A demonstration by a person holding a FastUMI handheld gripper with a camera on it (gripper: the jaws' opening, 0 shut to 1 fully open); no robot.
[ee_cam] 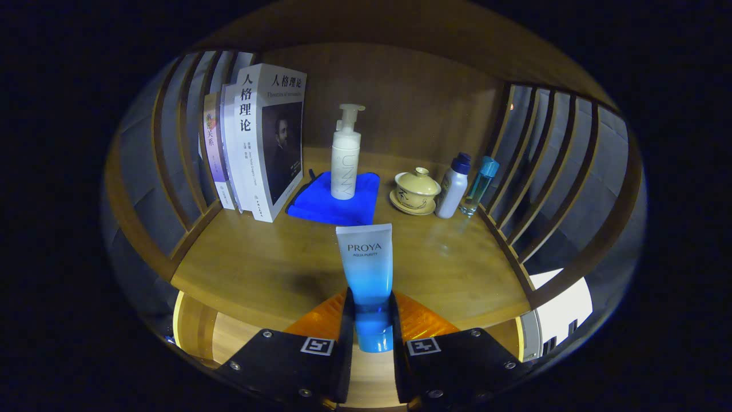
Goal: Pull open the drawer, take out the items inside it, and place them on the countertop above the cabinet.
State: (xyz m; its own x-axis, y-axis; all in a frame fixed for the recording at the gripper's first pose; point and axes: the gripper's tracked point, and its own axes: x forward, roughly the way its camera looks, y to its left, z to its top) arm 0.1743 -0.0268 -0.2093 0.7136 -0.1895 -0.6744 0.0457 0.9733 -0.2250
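My gripper (370, 320) is shut on a blue-and-white cosmetic tube (367, 269), both fingers pressing its lower end near the blue cap. The tube stands upright between the fingers, held over the front edge of the wooden countertop (274, 269). Below that edge, behind the fingers, a lighter wooden surface (240, 340) shows; I cannot tell whether it is the drawer.
On the countertop beyond the tube: a white pump bottle (346, 157) on a folded blue cloth (337, 203), upright books (257, 143) at the left, a lidded yellow tea bowl (416, 190), a white bottle (453, 186) and a clear blue-capped bottle (479, 186). Slatted wooden sides close both ends.
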